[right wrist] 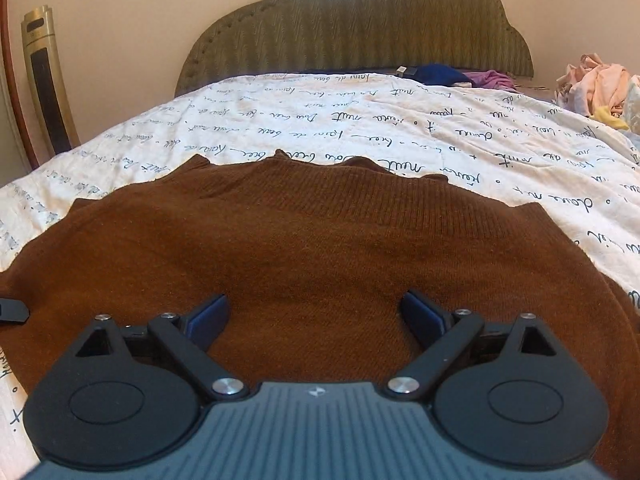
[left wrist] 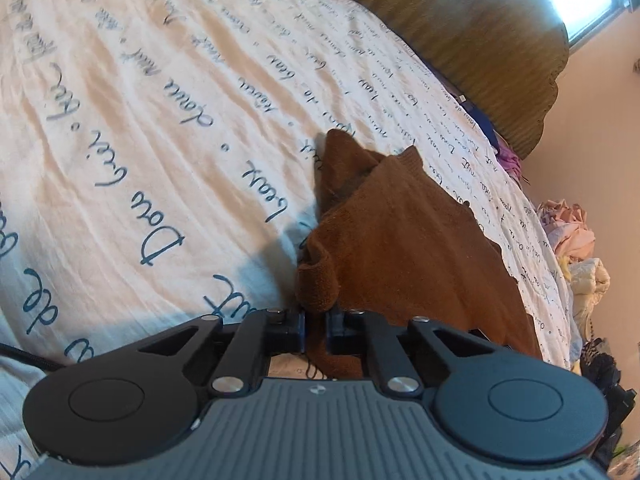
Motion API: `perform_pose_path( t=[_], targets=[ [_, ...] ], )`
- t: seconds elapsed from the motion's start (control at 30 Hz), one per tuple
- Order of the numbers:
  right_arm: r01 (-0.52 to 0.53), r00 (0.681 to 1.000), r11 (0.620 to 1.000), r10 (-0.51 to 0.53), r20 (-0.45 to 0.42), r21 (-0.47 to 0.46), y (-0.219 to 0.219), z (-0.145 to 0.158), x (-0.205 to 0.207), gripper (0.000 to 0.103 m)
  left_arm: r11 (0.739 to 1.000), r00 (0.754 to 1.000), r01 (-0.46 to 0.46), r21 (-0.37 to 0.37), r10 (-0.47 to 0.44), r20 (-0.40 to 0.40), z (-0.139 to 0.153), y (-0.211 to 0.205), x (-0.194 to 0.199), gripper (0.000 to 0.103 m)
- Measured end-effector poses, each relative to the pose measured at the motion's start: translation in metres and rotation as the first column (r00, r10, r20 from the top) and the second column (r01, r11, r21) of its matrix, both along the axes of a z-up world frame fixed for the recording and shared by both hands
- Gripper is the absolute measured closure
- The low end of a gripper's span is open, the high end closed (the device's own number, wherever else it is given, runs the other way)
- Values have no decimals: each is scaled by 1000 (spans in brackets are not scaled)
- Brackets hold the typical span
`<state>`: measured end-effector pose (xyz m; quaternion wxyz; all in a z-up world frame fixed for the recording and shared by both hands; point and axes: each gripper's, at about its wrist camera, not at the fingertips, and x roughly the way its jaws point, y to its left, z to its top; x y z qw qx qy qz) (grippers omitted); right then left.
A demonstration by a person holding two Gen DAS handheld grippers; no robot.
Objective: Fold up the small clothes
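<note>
Bedroom, with a brown sweater (right wrist: 320, 248) spread on a bedsheet (right wrist: 360, 120) for folding. Left gripper (left wrist: 316, 330) pinches its edge; right gripper (right wrist: 316, 316) hovers above, jaws spread wide.

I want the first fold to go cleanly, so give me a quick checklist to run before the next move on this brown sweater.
1. Left gripper shut on the sweater edge: ok.
2. Right gripper gripping the sweater: not ok, open above the knit.
3. Sweater lying flat: not ok, bunched near the left gripper.
4. Bedspread beyond the sweater free for folding: ok.
5. Sleeve positions: cannot tell.
</note>
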<state>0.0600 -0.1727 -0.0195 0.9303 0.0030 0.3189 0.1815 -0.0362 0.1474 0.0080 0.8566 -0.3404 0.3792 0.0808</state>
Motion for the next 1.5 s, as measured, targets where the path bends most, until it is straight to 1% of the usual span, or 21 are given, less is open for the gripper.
perform_pose_path(
  t=[0.1, 0.13, 0.2, 0.4, 0.5, 0.57, 0.67, 0.7, 0.8, 0.83, 0.87, 0.9, 0.93, 1.0, 1.03, 1.1, 1.13, 1.2, 1.27, 1.37, 1.5],
  targets=[
    [-2, 1000, 1000, 2, 1, 3, 0, 0, 1, 8, 989, 995, 17, 147, -31, 92, 20, -22, -8, 97],
    [-3, 1000, 1000, 3, 1, 3, 1, 0, 2, 8, 976, 990, 28, 216, -57, 128, 27, -31, -10, 97],
    [-3, 1000, 1000, 3, 2, 4, 1, 0, 1, 8, 954, 984, 45, 297, -93, 151, 34, -43, -12, 97],
    [-7, 1000, 1000, 7, -14, 1, 1, 3, 2, 8, 956, 995, 55, 288, -78, 69, 21, -40, -8, 96],
    [-3, 996, 1000, 1, -91, -20, 7, 18, 11, 8, 954, 994, 70, 293, -92, 62, 15, -40, -11, 95],
    [2, 991, 999, 4, -135, 43, 7, 30, 16, 8, 972, 996, 72, 223, -81, 31, 6, -33, -8, 92],
    [-24, 979, 985, 58, -198, 171, 13, 50, 26, 8, 998, 999, 28, 56, -30, 42, -4, -14, -10, 72],
    [-39, 971, 981, 82, -223, 190, 20, 56, 30, 8, 1000, 998, 20, 8, -20, 53, -6, -9, -10, 64],
    [-148, 950, 970, 194, -244, 193, 58, 75, 39, 8, 995, 997, -17, -95, 23, 69, -9, 0, -13, 59],
    [-196, 941, 963, 238, -242, 184, 75, 81, 40, 8, 993, 997, -25, -118, 33, 74, -11, 1, -15, 60],
    [-240, 927, 955, 279, -249, 176, 92, 85, 42, 8, 992, 996, -25, -123, 34, 78, -11, 2, -16, 67],
    [-273, 913, 947, 311, -265, 170, 107, 86, 45, 8, 993, 997, -26, -113, 34, 71, -12, 1, -15, 94],
    [-305, 895, 938, 341, -288, 162, 123, 86, 50, 8, 993, 998, -26, -118, 33, 60, -14, 3, -14, 98],
    [-340, 874, 931, 364, -322, 131, 151, 82, 58, 8, 989, 997, -32, -141, 41, 61, -17, 7, -14, 98],
    [-344, 866, 932, 360, -345, 109, 164, 78, 62, 8, 993, 997, -29, -118, 38, 70, -14, 7, -14, 98],
    [-348, 848, 932, 357, -393, 95, 182, 72, 70, 8, 1000, 994, 13, 19, -15, 106, 0, -7, -12, 98],
    [-358, 835, 929, 362, -413, 92, 191, 71, 71, 8, 995, 991, 37, 91, -48, 128, 6, -16, -12, 98],
    [-391, 823, 919, 377, -425, 57, 206, 70, 71, 8, 973, 977, 83, 217, -122, 173, 15, -38, -14, 99],
    [-421, 818, 907, 383, -430, 7, 219, 69, 70, 8, 948, 964, 120, 294, -183, 194, 17, -54, -18, 99],
    [-445, 798, 895, 378, -468, -36, 230, 61, 75, 8, 929, 957, 145, 340, -219, 191, 13, -67, -20, 99],
    [-471, 788, 878, 376, -487, -84, 239, 58, 77, 7, 948, 968, 129, 292, -184, 170, 10, -58, -15, 98]
  ],
)
